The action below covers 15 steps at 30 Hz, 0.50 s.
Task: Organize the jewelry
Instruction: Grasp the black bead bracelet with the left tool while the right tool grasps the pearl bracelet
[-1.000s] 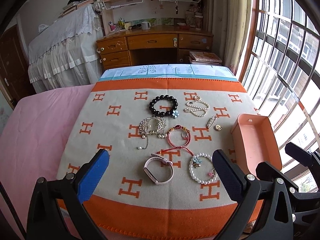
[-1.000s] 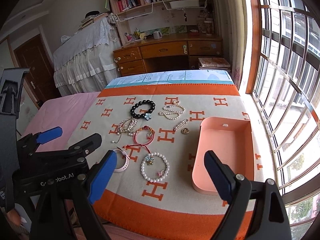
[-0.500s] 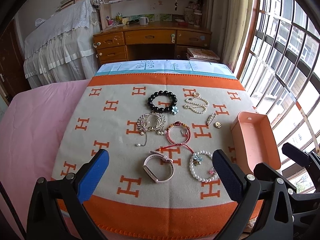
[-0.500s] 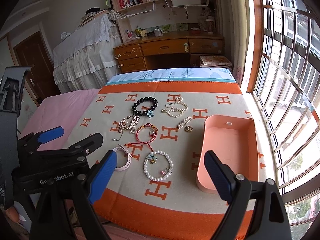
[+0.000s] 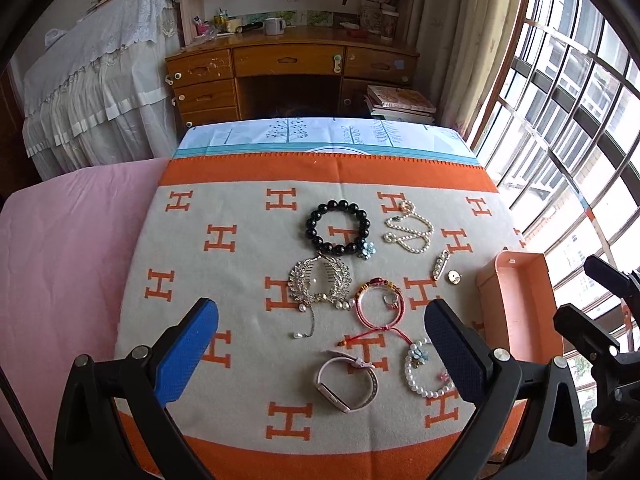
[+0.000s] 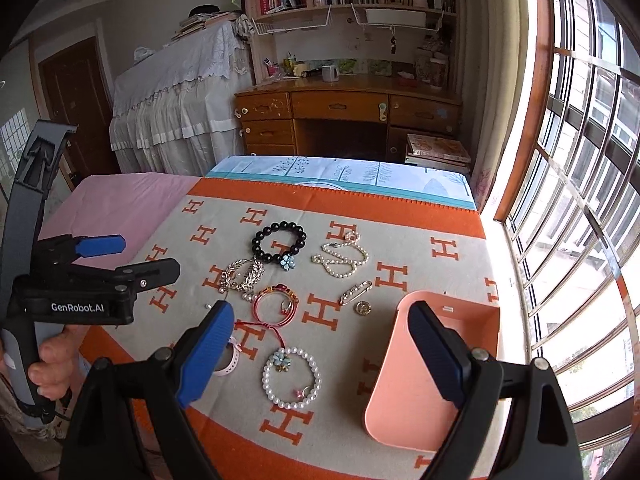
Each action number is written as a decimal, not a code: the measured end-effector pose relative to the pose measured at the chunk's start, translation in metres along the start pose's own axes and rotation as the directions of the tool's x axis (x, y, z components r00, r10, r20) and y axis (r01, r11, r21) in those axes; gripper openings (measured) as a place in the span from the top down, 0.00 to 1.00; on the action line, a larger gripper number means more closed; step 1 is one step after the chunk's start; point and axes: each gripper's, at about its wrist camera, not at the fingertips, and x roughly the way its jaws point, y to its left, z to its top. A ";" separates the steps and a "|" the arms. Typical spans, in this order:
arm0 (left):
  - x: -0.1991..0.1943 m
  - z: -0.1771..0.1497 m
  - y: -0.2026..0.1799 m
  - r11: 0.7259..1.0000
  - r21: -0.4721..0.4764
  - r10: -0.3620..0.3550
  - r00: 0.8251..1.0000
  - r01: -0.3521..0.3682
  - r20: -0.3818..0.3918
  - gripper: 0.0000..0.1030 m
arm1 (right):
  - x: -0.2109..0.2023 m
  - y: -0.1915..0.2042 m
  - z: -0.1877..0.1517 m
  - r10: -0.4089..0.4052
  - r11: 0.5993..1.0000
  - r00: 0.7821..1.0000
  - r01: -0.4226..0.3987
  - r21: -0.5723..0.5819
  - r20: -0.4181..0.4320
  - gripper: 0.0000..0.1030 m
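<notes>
Right wrist view, left gripper (image 6: 132,258): held level left of the pink tray (image 6: 476,312), fingers spread, nothing held.
Jewelry: black bead bracelet (image 6: 279,246) far-left of tray; white pearl bracelet (image 6: 291,377) just left of tray.
Right gripper (image 6: 320,354): hovers above tray's near edge, fingers wide apart, empty.

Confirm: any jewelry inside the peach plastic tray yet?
No: the peach plastic tray shows only its bare floor, and every piece lies on the orange-and-cream blanket.

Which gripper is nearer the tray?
Right. The right gripper hangs open with one finger over the pink tray; the left gripper is open above the bracelets, tray off to its right.
</notes>
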 end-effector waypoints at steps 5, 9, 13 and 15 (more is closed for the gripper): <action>0.040 0.044 0.019 0.998 -0.016 0.065 0.996 -0.066 -0.054 0.01 | 0.042 -0.023 0.047 0.013 1.000 0.998 -0.012 0.011 -0.063 0.16; 0.090 0.071 0.019 0.995 0.015 0.101 0.989 -0.100 -0.106 0.01 | 0.101 -0.046 0.076 0.052 0.997 0.982 -0.041 0.069 -0.180 0.33; 0.149 0.083 0.013 0.994 0.039 0.112 0.972 -0.106 -0.207 0.10 | 0.168 -0.058 0.083 0.066 0.995 0.950 -0.038 0.095 -0.305 0.48; 0.176 0.085 0.010 0.994 0.045 0.108 0.961 -0.100 -0.256 0.14 | 0.199 -0.059 0.079 0.073 0.994 0.926 -0.039 0.099 -0.370 0.53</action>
